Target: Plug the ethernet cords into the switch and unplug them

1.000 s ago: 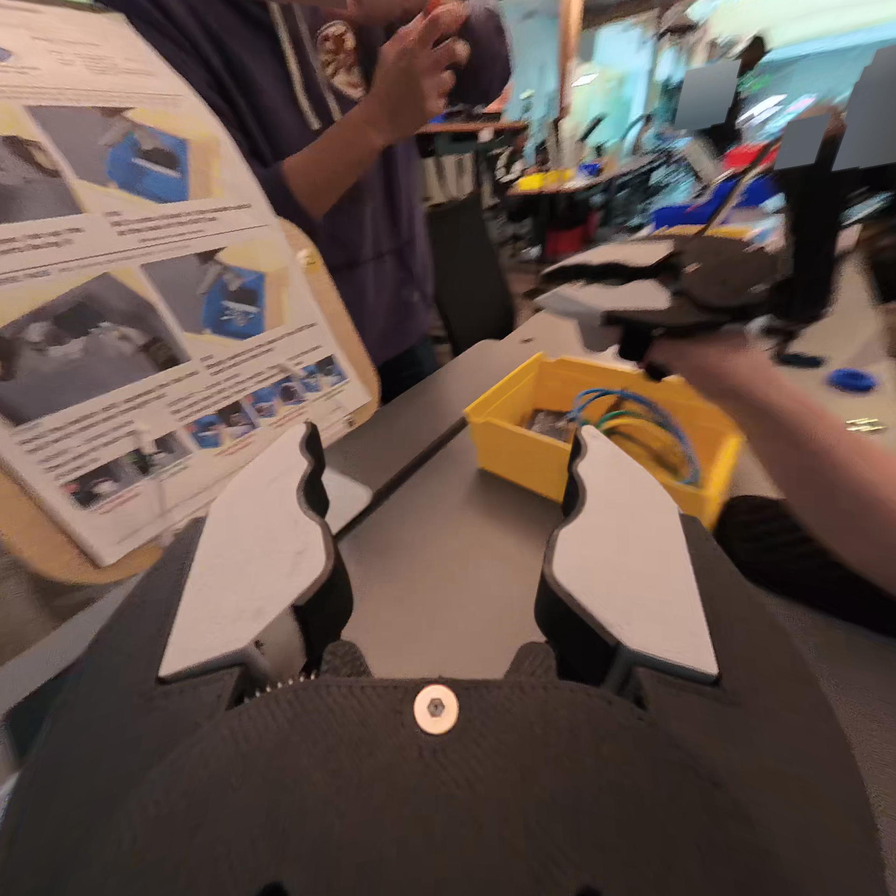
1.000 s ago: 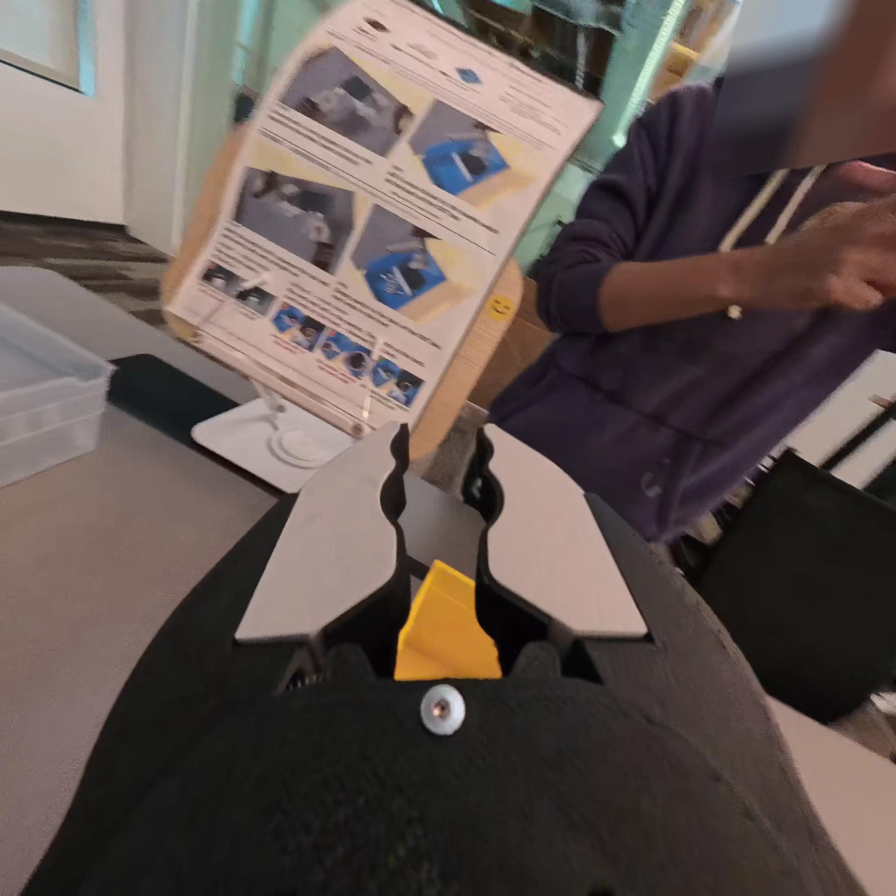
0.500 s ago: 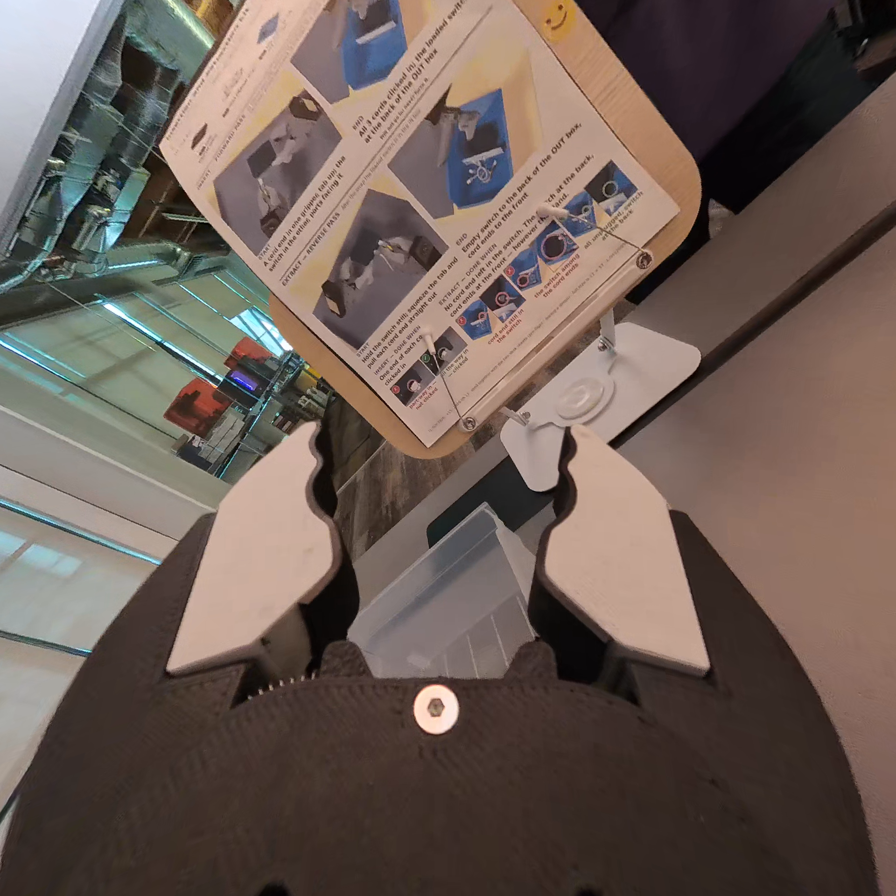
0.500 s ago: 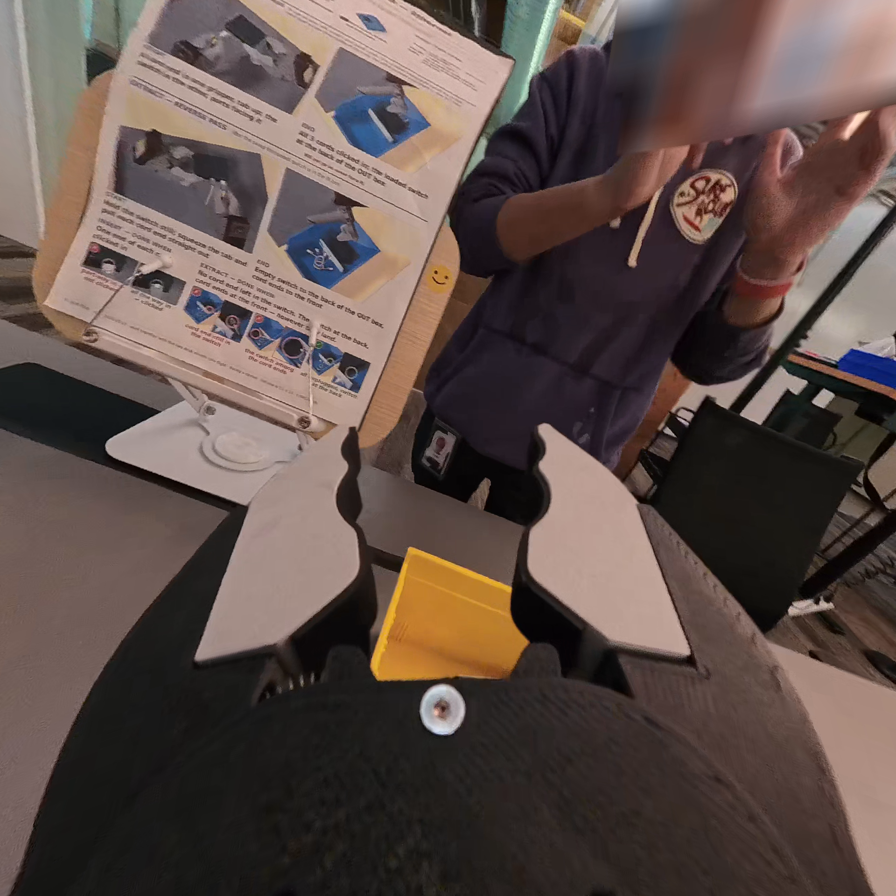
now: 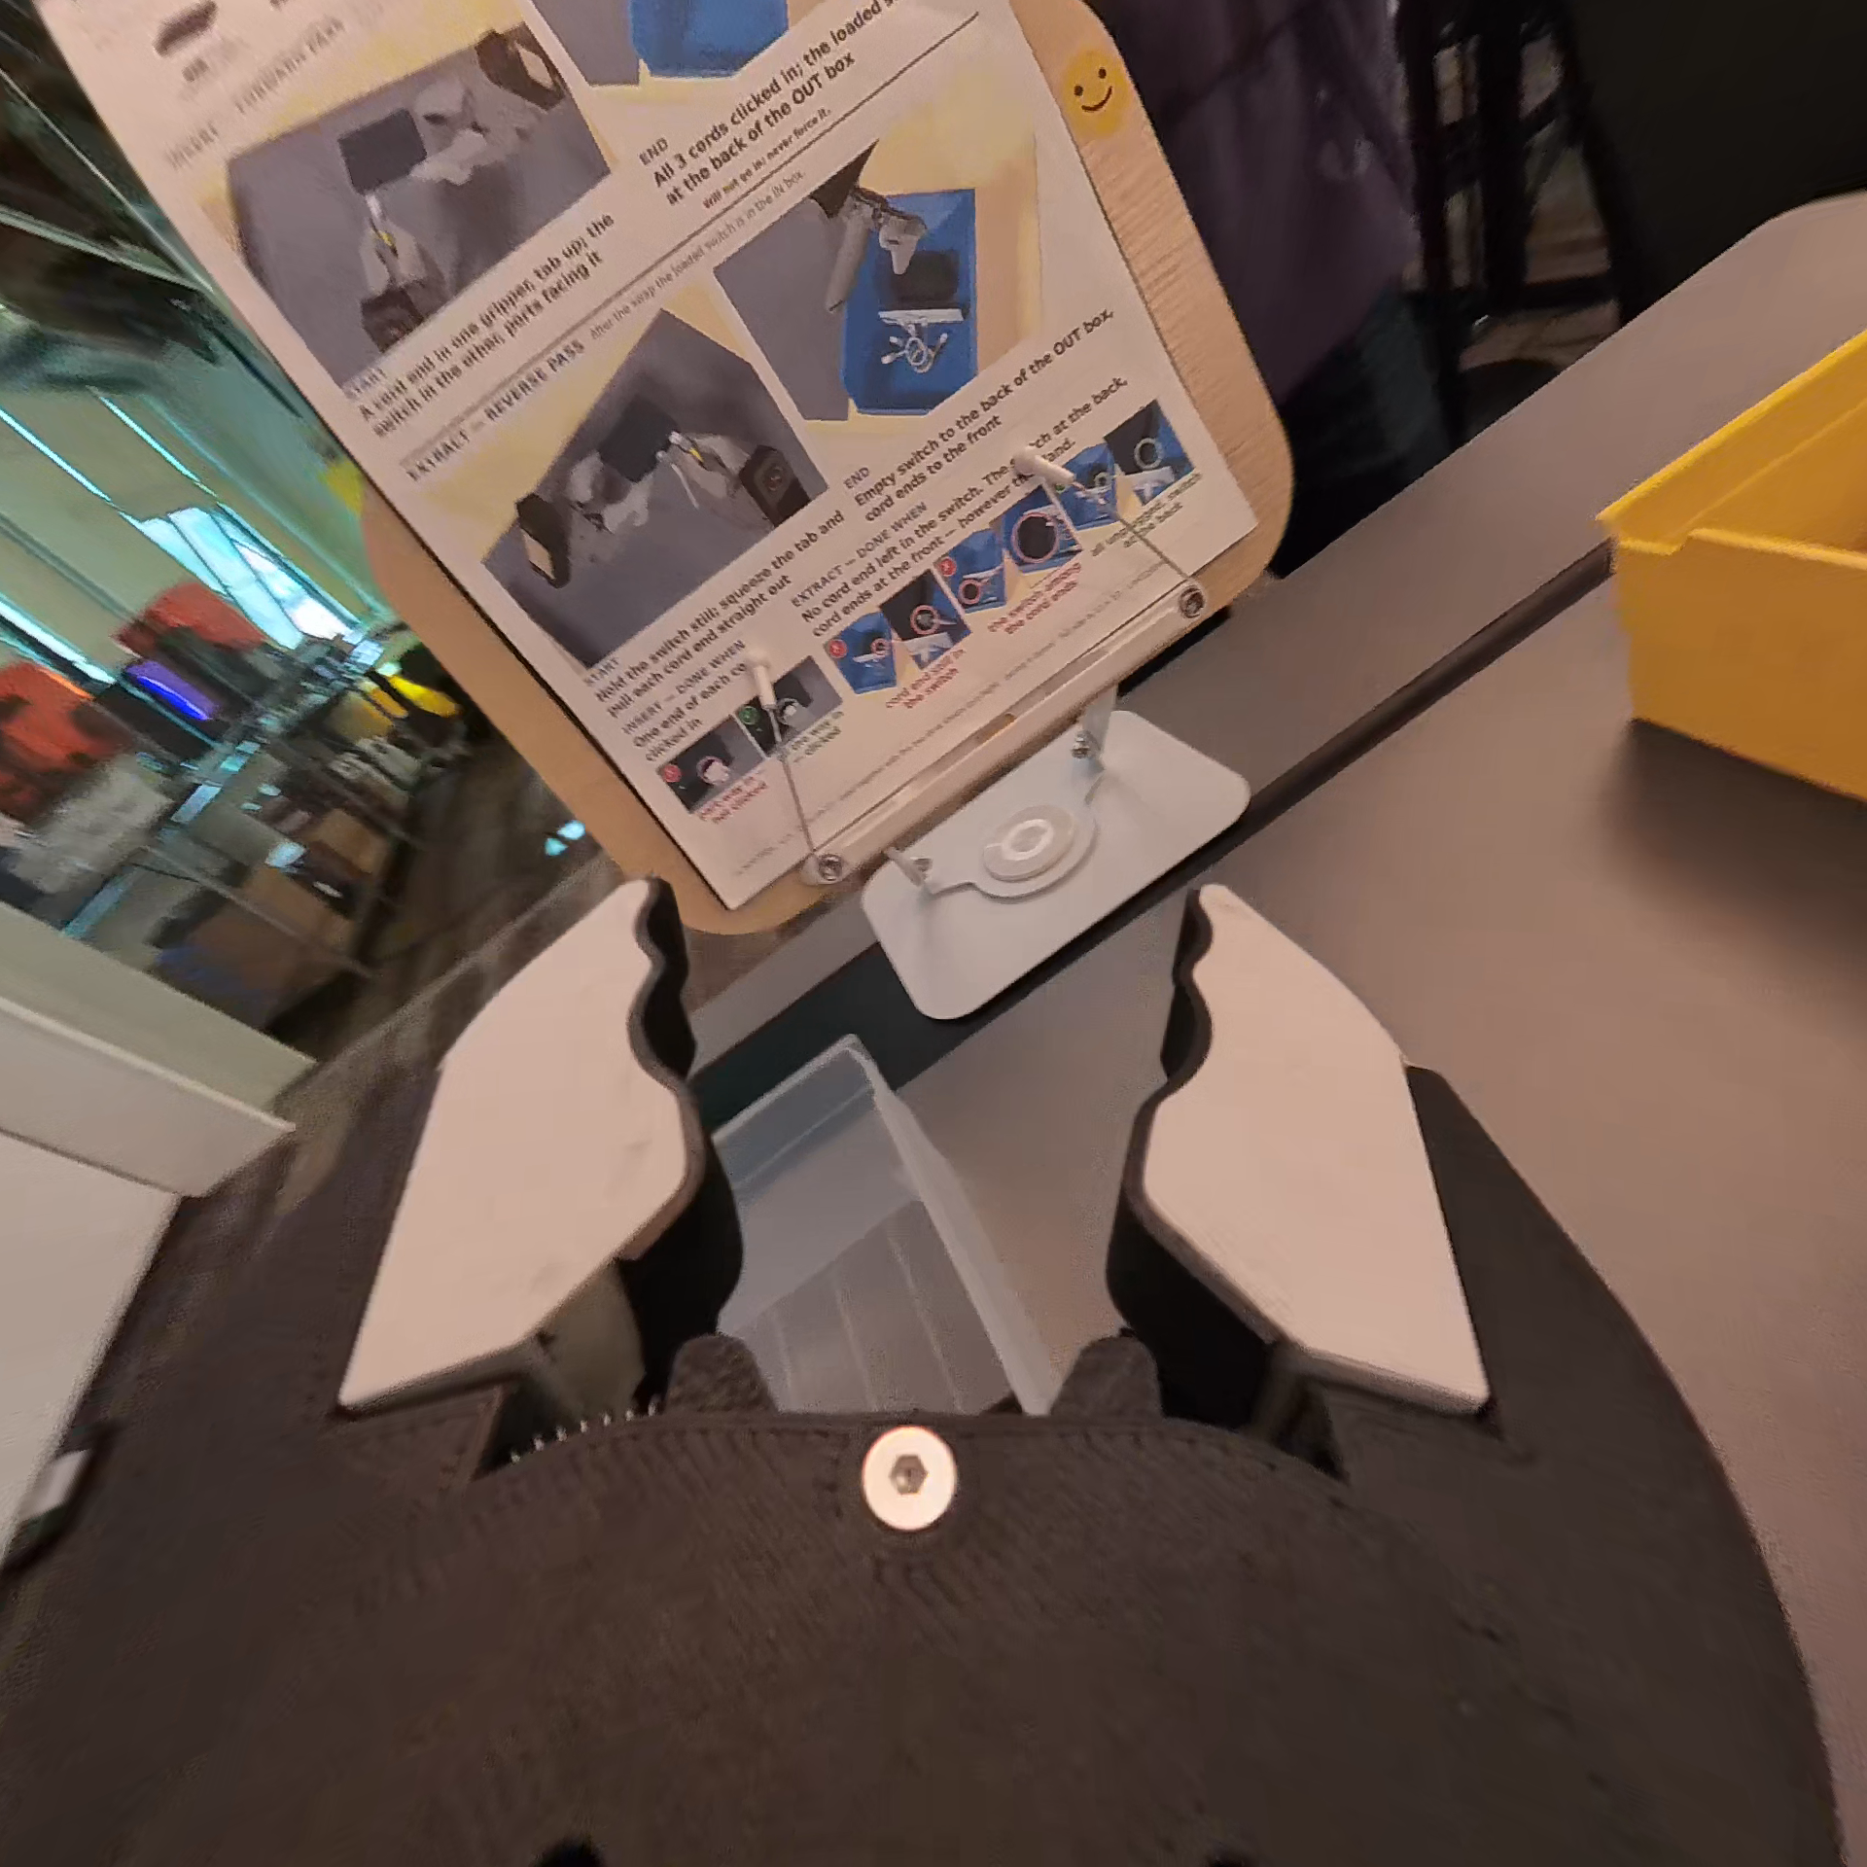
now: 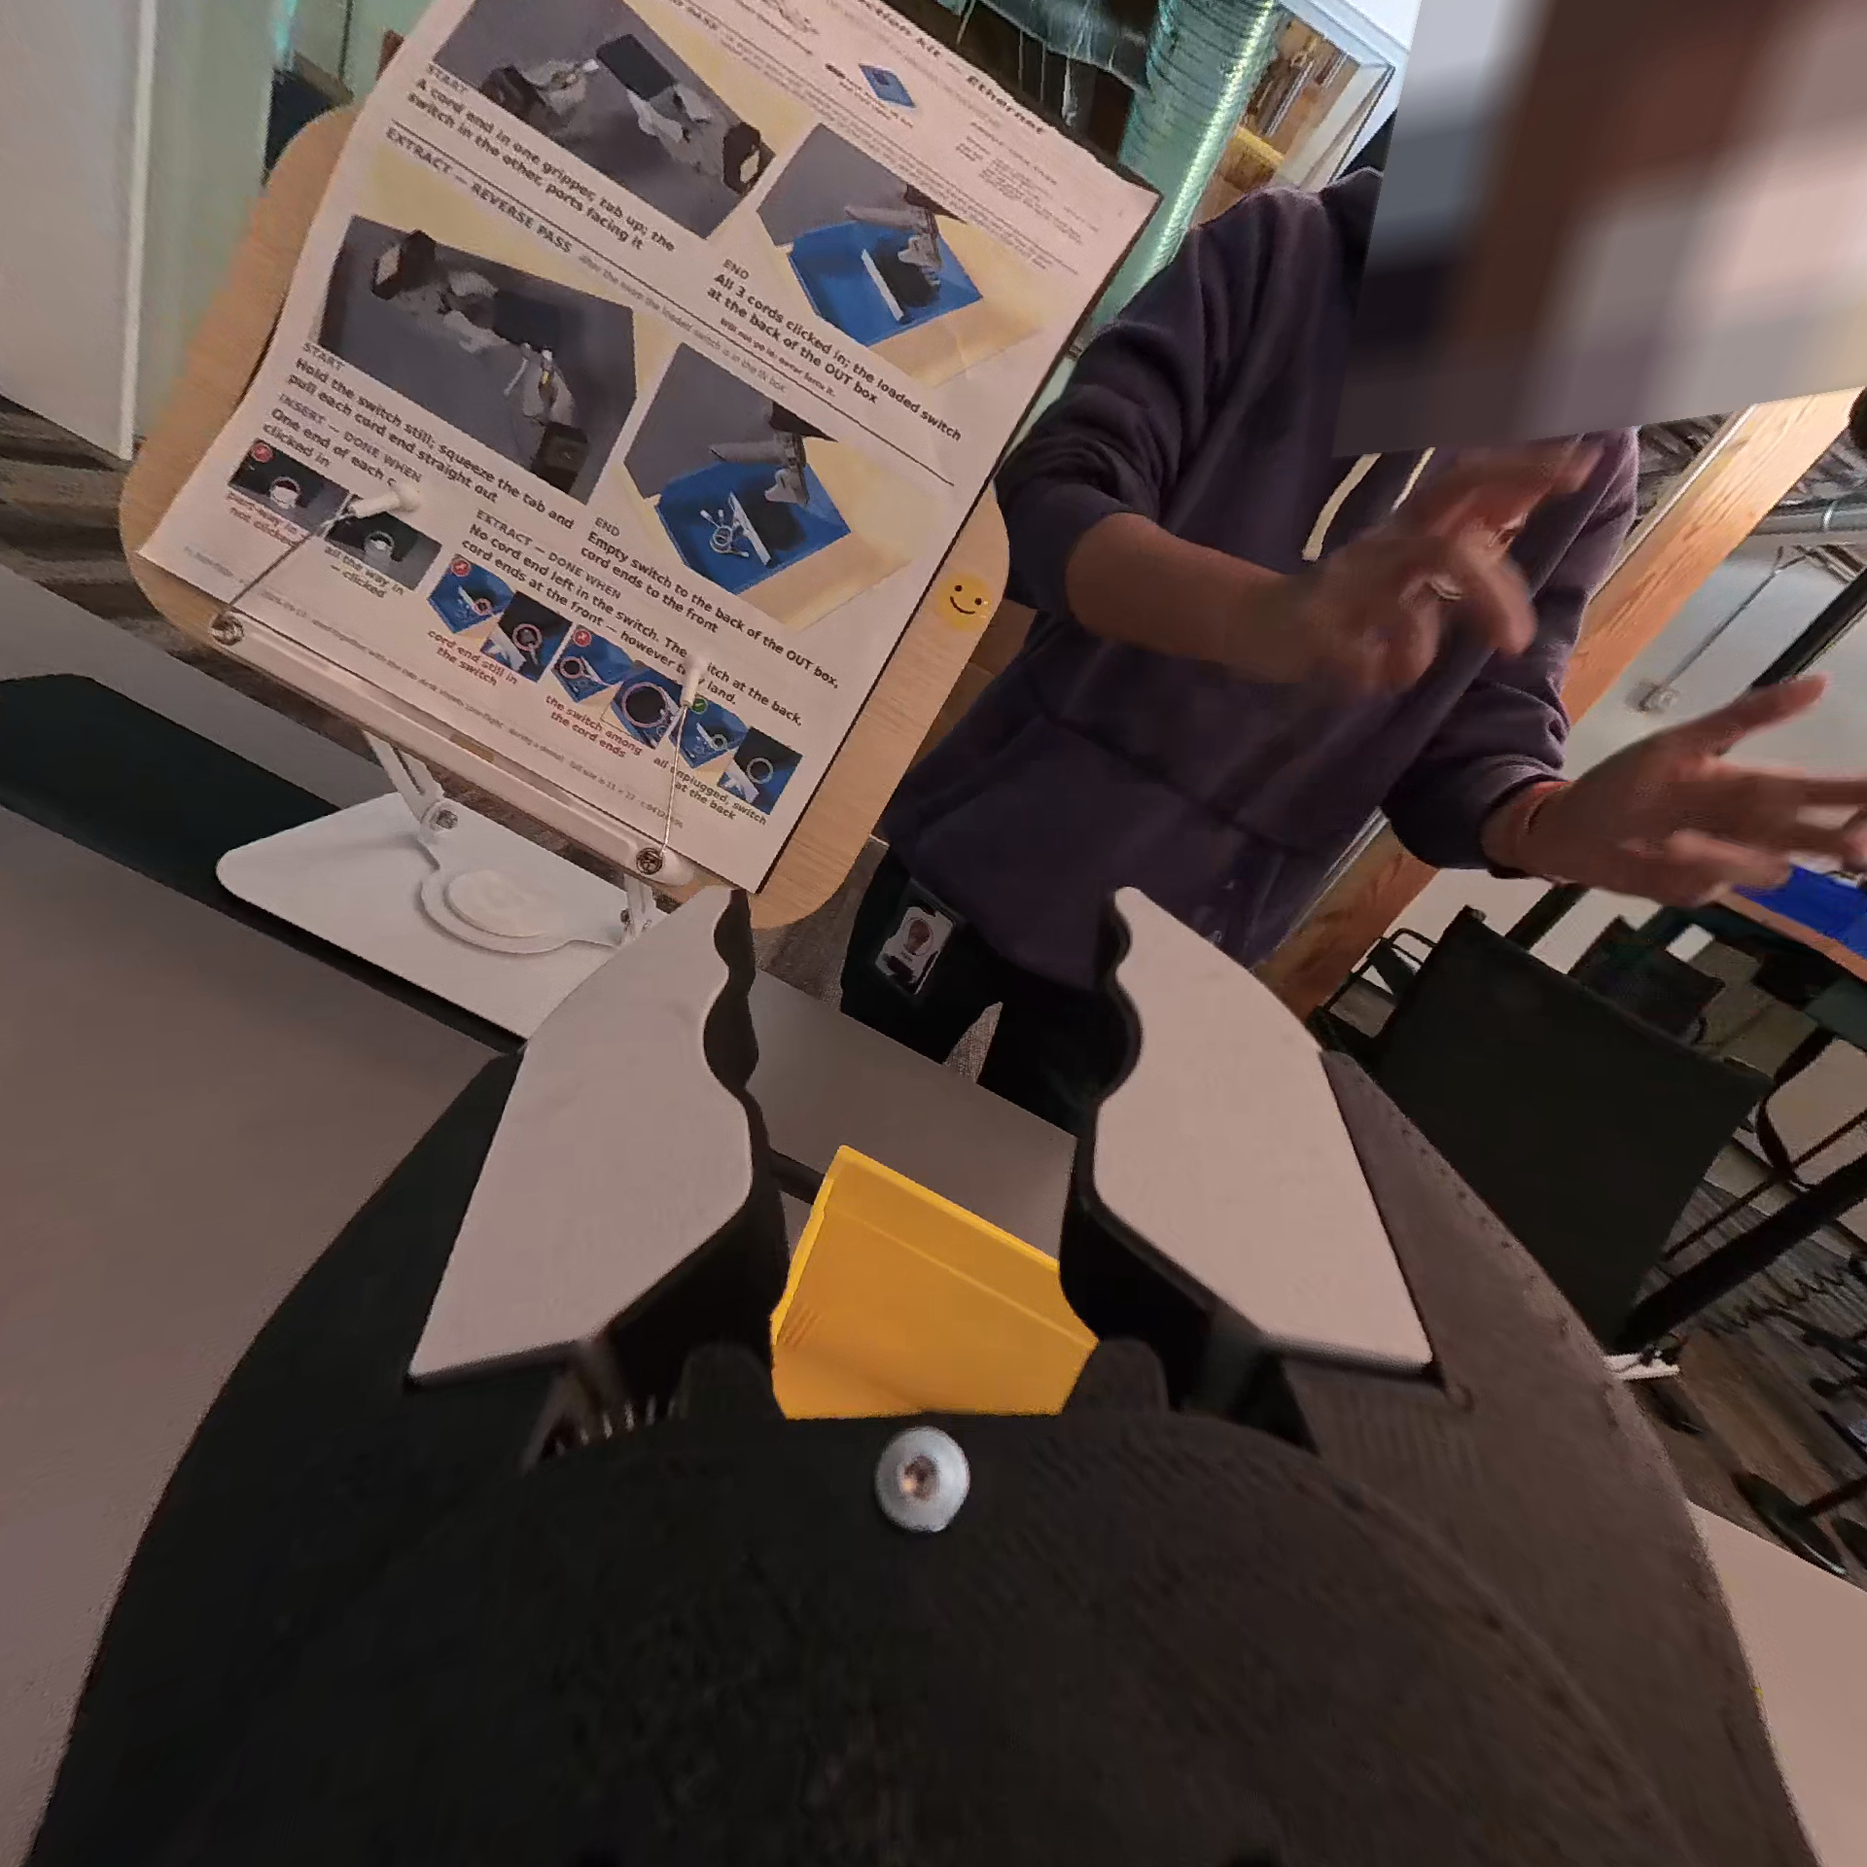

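left wrist view: the left gripper (image 5: 924, 909) gapes wide and empty above a clear bin (image 5: 869, 1233), yellow bin (image 5: 1748, 626) far right. right wrist view: the right gripper (image 6: 924, 919) spread empty over it; neither switch nor cords show.

On the table (image 5: 1515, 1010), the instruction stand (image 5: 1051, 839) sits between clear bin (image 5: 859, 1212) and yellow bin (image 5: 1738, 626).

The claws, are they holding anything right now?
No. The left claw and the right claw are both open and empty, above the table.
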Demonstrator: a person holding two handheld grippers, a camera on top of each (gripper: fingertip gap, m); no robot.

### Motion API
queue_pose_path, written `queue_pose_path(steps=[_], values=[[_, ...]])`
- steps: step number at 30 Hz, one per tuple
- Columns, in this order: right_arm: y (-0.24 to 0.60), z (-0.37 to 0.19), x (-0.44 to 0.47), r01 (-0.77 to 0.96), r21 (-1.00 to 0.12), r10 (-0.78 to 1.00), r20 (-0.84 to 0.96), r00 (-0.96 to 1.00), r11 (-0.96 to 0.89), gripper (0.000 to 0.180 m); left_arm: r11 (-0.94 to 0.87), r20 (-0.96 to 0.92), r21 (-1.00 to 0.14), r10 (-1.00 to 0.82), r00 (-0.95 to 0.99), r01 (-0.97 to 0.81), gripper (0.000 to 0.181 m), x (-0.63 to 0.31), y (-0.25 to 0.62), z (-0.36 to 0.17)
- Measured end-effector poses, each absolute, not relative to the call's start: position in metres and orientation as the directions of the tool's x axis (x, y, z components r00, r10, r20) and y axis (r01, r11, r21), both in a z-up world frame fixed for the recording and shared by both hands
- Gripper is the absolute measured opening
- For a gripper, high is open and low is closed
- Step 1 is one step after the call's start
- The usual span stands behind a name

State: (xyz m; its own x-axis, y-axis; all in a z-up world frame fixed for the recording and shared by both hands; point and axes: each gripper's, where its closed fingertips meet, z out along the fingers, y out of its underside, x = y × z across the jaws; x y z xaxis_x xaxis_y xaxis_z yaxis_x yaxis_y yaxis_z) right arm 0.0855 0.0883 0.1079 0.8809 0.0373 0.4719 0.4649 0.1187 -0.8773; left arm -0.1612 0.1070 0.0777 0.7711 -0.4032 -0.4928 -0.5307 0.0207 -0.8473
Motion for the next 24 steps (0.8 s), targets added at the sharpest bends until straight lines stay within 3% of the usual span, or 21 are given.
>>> queue_pose_path(steps=[11,24], values=[[0.094,0.094,0.096,0.463,-0.886,0.064,0.464,0.884,0.029,0.062,-0.131,-0.210,-0.930,-0.579,0.788,-0.344,0.097,-0.162,0.102,0.072],[0.101,0.078,0.097,0.490,-0.871,0.072,0.488,0.870,-0.026,0.062,-0.140,-0.229,-0.915,-0.593,0.772,-0.379,0.098,-0.155,0.101,0.063]])
